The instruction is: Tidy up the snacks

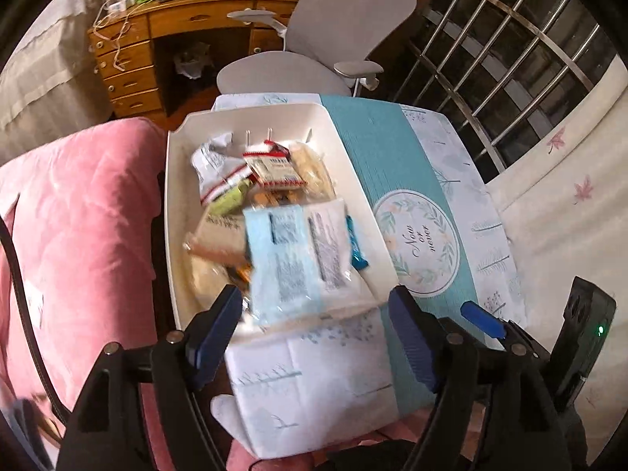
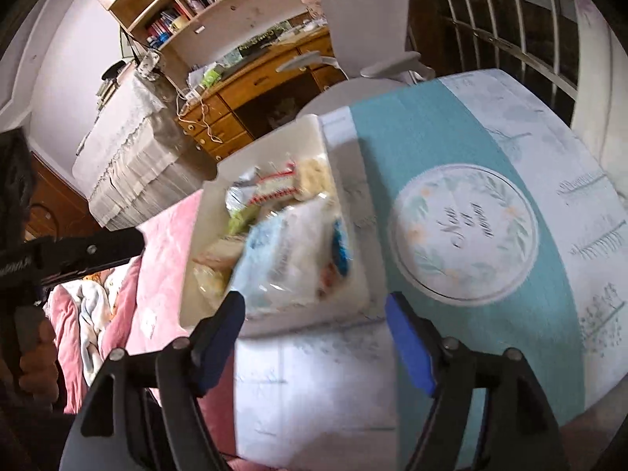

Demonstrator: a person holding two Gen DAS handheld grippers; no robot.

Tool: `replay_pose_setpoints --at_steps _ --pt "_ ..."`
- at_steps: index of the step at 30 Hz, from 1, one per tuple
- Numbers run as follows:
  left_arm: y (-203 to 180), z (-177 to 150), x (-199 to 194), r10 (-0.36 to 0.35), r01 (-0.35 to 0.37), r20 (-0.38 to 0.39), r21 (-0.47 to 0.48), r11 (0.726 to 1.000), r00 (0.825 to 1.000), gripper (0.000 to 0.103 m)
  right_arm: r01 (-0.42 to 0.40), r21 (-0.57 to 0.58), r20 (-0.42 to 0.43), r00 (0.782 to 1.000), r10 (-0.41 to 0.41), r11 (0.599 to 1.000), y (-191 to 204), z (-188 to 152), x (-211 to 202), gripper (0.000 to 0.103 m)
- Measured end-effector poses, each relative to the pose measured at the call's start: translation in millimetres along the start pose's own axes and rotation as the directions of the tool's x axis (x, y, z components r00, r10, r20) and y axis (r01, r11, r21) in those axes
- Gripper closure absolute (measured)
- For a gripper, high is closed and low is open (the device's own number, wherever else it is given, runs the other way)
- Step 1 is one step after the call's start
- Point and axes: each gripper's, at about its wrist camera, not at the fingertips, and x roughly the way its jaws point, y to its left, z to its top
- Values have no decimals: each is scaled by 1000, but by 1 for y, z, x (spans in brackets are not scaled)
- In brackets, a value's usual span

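A white box [image 1: 176, 204] [image 2: 196, 235] holds several snack packets. A blurred pale blue and white packet [image 1: 298, 259] [image 2: 290, 259] lies on top at its near end, with a red and white packet [image 1: 271, 165] further back. The box's teal and white lid [image 1: 416, 243] [image 2: 463, 231] is folded out to the right. My left gripper [image 1: 314, 333] is open, just in front of the box's near edge, nothing between its fingers. My right gripper [image 2: 314, 333] is open and empty, also at the near edge. The right gripper's blue fingertip [image 1: 482, 320] shows in the left wrist view.
The box rests on a pink quilt [image 1: 78, 235] [image 2: 165, 235]. Behind it are a grey office chair [image 1: 345, 19], a wooden desk with drawers [image 1: 129, 59] [image 2: 235, 94] and a barred window [image 1: 510, 59]. White bedding [image 1: 569, 216] lies to the right.
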Motion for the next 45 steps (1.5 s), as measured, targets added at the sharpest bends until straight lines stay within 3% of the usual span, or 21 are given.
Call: replay_pose_setpoints --at_steps 6,14,19,23,26,30,35,45 --pt "-63 -17 11 40 -39 12 -69 997 999 27 12 5 -82 997 -11 1000 -63 2 -19 20" --pt "-150 -37 11 47 -34 78 -155 987 996 24 68 -101 -87 993 -77 993 -138 22 -81 13" --pt "-196 -43 -10 72 -51 150 -140 989 986 21 82 -98 -105 990 -92 992 -156 39 -122 12" --pt "-229 -49 -31 152 -143 174 -66 988 973 21 74 -74 -115 990 -83 994 -154 44 -150 11" --pt "-243 -60 -43 181 -172 203 -59 983 962 17 64 -80 -88 994 -70 995 -147 41 -169 11" --pt "-251 -69 -48 243 -234 225 -66 970 944 11 126 -133 -19 991 -130 983 -135 33 -189 11" --pt "-251 -77 -51 299 -281 258 -105 954 919 2 173 -156 -2 984 -175 972 -133 26 -197 2" --pt "-250 -91 -44 316 -297 243 -111 948 917 2 211 -169 3 977 -213 963 -132 12 -200 0"
